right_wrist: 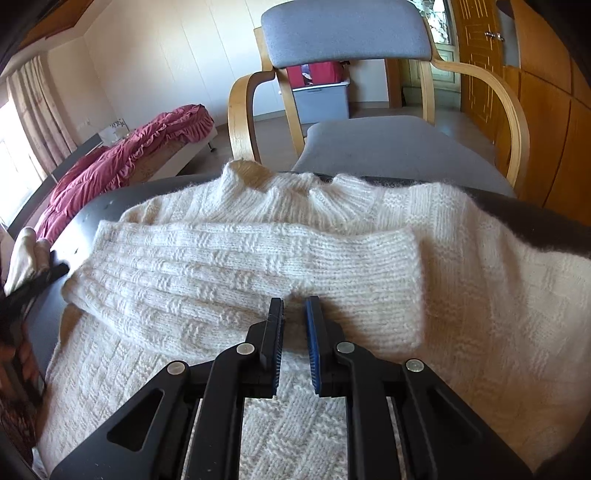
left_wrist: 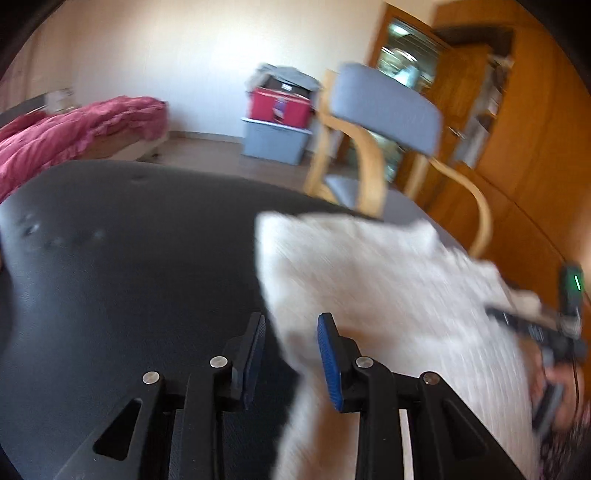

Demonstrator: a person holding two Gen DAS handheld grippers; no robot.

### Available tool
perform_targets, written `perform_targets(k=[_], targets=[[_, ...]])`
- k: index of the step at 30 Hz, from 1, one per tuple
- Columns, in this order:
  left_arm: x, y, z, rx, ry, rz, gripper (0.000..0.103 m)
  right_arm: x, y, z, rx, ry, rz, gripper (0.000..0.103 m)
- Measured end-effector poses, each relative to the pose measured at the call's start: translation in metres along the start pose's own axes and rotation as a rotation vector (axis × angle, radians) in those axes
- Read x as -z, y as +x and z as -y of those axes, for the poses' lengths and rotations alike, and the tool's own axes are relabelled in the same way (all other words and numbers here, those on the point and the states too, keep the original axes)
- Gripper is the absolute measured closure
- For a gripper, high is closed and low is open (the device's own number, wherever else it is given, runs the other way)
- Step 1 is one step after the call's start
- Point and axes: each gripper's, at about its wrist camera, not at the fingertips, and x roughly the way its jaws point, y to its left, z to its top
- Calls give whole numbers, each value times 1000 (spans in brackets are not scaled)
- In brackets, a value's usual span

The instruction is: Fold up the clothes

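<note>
In the left wrist view, the left gripper [left_wrist: 291, 343] stands over a dark table [left_wrist: 110, 258]. Its jaws are about half apart, and the edge of a white knitted sweater [left_wrist: 388, 295] passes between them. The picture is blurred, so it is not possible to tell if the pads press the knit. The sweater lies on the right part of the table. At the right edge, the right gripper [left_wrist: 517, 321] shows with the person's hand behind it, at the far side of the sweater. Behind the table stands a wooden chair [left_wrist: 384, 107] with grey cushions, and further back a bed with a red blanket [left_wrist: 74, 125].

In the right wrist view, the right gripper [right_wrist: 294, 314] points down at the sweater [right_wrist: 240, 266], which is spread over the table [right_wrist: 92, 210]. One sleeve lies folded across the body. The jaws are narrow, with a small gap, and the fingertips [right_wrist: 275, 314] touch the lower edge of this sleeve. No knit is pinched between the pads. The left gripper [right_wrist: 33, 291] shows at the left edge, beside the sweater. The chair [right_wrist: 347, 33] stands just behind the table.
</note>
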Motion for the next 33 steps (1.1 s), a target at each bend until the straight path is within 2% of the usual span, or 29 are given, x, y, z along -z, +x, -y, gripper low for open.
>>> perform_targets(k=[2, 6, 7, 8, 10, 11, 13, 14, 17, 19, 21, 23, 27, 30, 33], targets=[[5, 7, 20, 8, 65, -66, 74, 1, -1, -1, 7, -6, 0, 89], [-3, 19, 41, -13, 79, -149, 73, 1, -1, 0, 3, -1, 4, 89], [-6, 14, 42, -21, 64, -134, 73, 1, -1, 0, -3, 5, 5, 89], [-7, 6, 43, -63, 66, -96, 74, 1, -1, 1, -9, 10, 5, 89], [-5, -16, 47, -242, 116, 46, 74, 1, -2, 2, -15, 15, 5, 89], [-2, -23, 50, -307, 144, 93, 74, 0, -2, 2, -15, 14, 4, 89], [6, -26, 58, -373, 207, 122, 75, 0, -1, 1, -10, 10, 3, 89], [9, -24, 63, -373, 233, 118, 76, 0, -1, 1, -9, 9, 3, 89], [15, -8, 84, -236, 283, 31, 76, 1, -2, 1, -7, 8, 3, 89], [20, 11, 96, -190, 302, -40, 81, 2, -3, 2, -7, 7, 4, 89], [17, 26, 93, -168, 267, -96, 83, 2, -3, 2, -9, 9, 4, 89], [7, 36, 83, -147, 181, -99, 83, 2, -3, 3, -13, 12, 5, 89], [-7, 44, 66, -220, 144, -81, 83, 1, -3, 3, -14, 13, 4, 89], [-5, 41, 53, -252, 124, -74, 82, 2, -4, 3, -20, 18, 5, 89], [-3, 35, 41, -326, 129, -57, 86, 2, -3, 4, -23, 23, 4, 89]])
